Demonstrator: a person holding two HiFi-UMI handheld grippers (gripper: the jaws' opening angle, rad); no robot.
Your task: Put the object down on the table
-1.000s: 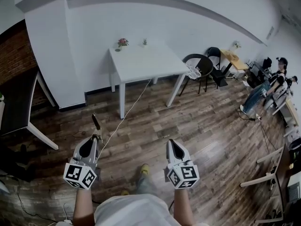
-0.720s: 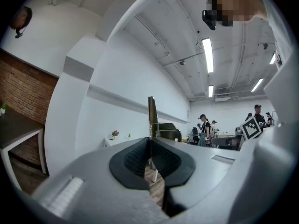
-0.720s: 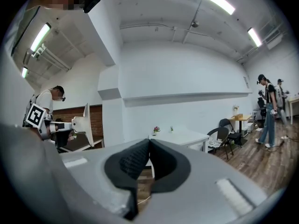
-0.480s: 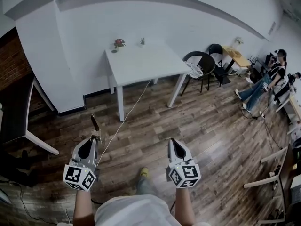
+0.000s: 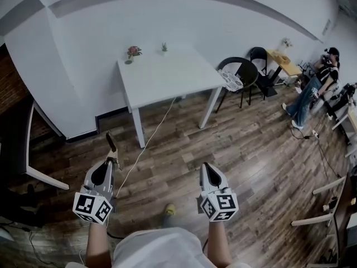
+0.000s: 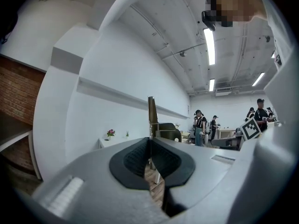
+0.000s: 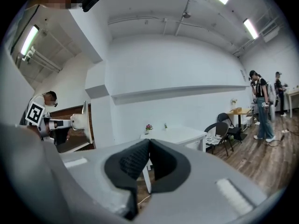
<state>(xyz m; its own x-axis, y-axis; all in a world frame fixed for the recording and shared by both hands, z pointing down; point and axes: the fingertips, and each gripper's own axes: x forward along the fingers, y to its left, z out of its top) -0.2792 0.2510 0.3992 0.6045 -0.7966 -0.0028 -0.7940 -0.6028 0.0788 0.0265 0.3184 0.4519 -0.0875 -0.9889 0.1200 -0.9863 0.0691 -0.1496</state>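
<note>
My left gripper [image 5: 110,162] is shut on a thin, flat tool [image 5: 112,143] with a dark end that sticks out beyond the jaws. In the left gripper view the tool [image 6: 152,116] stands upright from the closed left gripper [image 6: 149,143]. My right gripper [image 5: 205,167] is shut with nothing in it, and in its own view the right gripper [image 7: 149,142] has its pads pressed together. Both hang over the wooden floor, short of the white table [image 5: 167,77], which stands ahead against the white wall.
A small flower vase [image 5: 133,52] and a tiny plant [image 5: 164,47] stand at the table's far edge. A white cable [image 5: 149,140] runs across the floor under it. Dark chairs [image 5: 239,78] are to the right, people [image 5: 312,91] farther right, a dark table [image 5: 25,144] at left.
The white table has come nearer and shifted left in the head view. Both grippers keep their pose, the left still holding the tool.
</note>
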